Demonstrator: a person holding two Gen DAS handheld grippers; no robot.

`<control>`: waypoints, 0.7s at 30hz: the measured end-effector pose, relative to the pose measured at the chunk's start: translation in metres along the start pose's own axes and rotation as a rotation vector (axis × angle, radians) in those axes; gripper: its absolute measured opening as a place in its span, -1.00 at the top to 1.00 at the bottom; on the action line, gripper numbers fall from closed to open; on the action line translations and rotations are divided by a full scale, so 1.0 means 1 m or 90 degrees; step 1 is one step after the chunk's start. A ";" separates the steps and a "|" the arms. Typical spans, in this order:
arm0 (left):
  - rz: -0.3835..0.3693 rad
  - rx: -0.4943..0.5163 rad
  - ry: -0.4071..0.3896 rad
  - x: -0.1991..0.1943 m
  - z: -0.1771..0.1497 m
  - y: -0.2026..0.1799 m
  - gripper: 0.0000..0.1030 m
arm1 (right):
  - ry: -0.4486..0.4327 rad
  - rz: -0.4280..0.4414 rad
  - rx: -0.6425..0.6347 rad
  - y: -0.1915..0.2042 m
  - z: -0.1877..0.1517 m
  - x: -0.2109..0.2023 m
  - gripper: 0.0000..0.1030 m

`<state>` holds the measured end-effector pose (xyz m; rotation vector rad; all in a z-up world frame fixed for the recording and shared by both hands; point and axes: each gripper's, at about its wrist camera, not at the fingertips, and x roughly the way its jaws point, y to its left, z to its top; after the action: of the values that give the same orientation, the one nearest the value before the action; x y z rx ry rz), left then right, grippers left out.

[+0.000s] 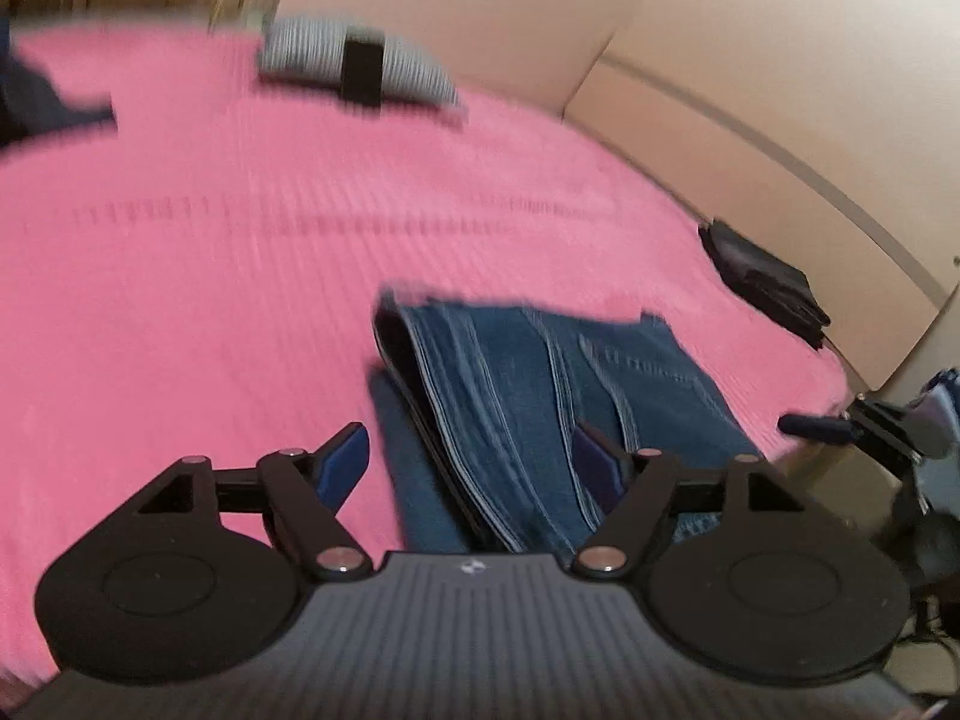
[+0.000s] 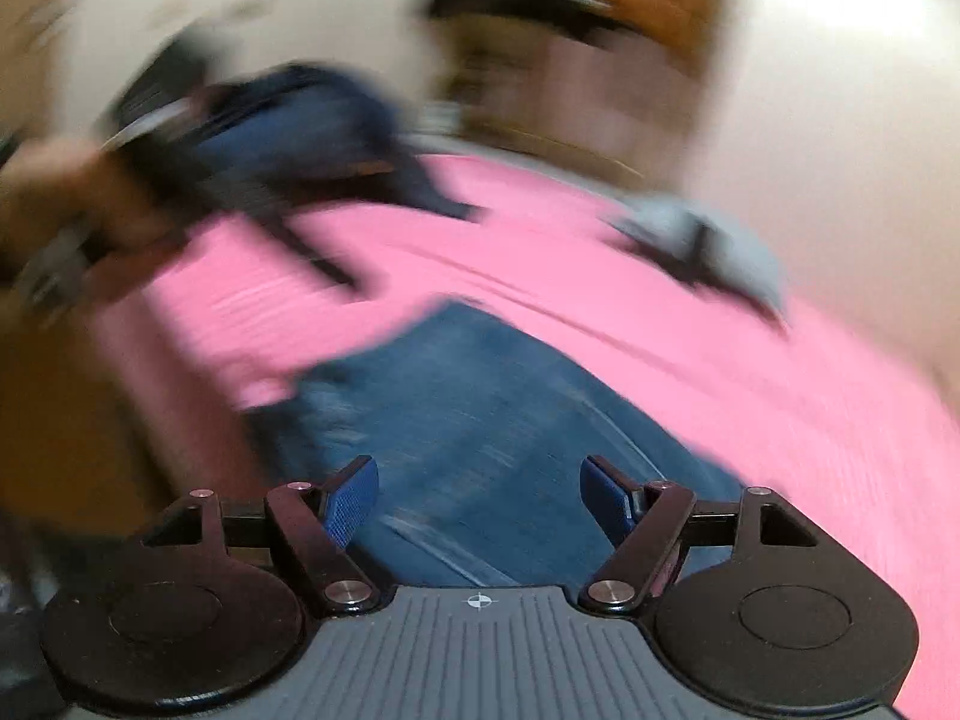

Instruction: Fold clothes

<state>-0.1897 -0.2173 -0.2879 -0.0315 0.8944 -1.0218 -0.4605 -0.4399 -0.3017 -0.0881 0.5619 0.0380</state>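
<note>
Fingers point(image 1: 345, 468) of the left gripper point(image 1: 474, 468) stand wide apart with nothing between them, hovering low over the near edge of the jeans point(image 1: 540, 396). On the right gripper point(image 2: 480, 498) the fingers point(image 2: 354, 501) are just as wide and empty, above the same denim.

The jeans lie folded in a stack on the pink bedspread point(image 1: 210, 276), their layered edges showing toward the left gripper's left side. In the right wrist view the jeans point(image 2: 468, 420) fill the space ahead of the gripper, though the picture is heavily blurred.

Farther back on the bed, a grey striped garment point(image 1: 360, 66) with a black band rests near the far edge. A dark folded item point(image 1: 762, 276) sits at the right edge, close to the cream wall point(image 1: 720, 30). A dark blue garment point(image 2: 312, 126) lies at the far left, too blurred to tell more.
</note>
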 end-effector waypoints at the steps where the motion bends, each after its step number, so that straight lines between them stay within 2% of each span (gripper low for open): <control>1: -0.001 -0.010 0.021 0.008 -0.002 0.002 -0.37 | 0.000 -0.011 0.074 -0.023 -0.004 0.001 -0.45; 3: -0.008 -0.035 0.054 0.021 -0.006 0.007 -0.37 | 0.001 -0.023 0.216 -0.067 -0.013 0.002 -0.45; 5: -0.022 -0.072 0.080 0.031 -0.008 0.015 -0.37 | 0.003 -0.015 0.320 -0.104 -0.020 0.010 -0.46; 7: -0.036 -0.108 0.106 0.041 -0.011 0.023 -0.36 | 0.011 0.003 0.402 -0.132 -0.027 0.024 -0.60; 10: -0.055 -0.112 0.112 0.046 -0.010 0.024 -0.32 | 0.028 0.037 0.516 -0.170 -0.038 0.047 -0.62; 12: -0.068 -0.113 0.115 0.050 -0.010 0.024 -0.19 | 0.040 0.053 0.580 -0.190 -0.046 0.064 -0.62; 15: -0.087 -0.114 0.119 0.054 -0.010 0.025 0.03 | 0.018 0.090 0.636 -0.213 -0.049 0.074 -0.62; 16: -0.094 -0.115 0.121 0.056 -0.010 0.025 0.26 | 0.015 0.100 0.649 -0.218 -0.048 0.075 -0.61; 17: -0.100 -0.115 0.122 0.058 -0.009 0.025 0.34 | 0.014 0.110 0.660 -0.223 -0.047 0.075 -0.61; 18: -0.106 -0.115 0.124 0.059 -0.009 0.025 0.36 | 0.017 0.119 0.663 -0.225 -0.045 0.077 -0.46; 19: -0.105 -0.105 0.118 0.058 -0.010 0.023 0.39 | 0.025 0.122 0.659 -0.224 -0.043 0.079 0.14; 20: -0.104 -0.096 0.111 0.056 -0.011 0.020 0.42 | 0.034 0.124 0.654 -0.222 -0.040 0.081 0.19; 21: -0.105 -0.091 0.102 0.053 -0.012 0.018 0.44 | 0.042 0.126 0.649 -0.221 -0.038 0.082 0.44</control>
<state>-0.1731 -0.2428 -0.3367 -0.1471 1.1247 -1.1228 -0.3983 -0.6622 -0.3615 0.9616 0.6002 -0.0618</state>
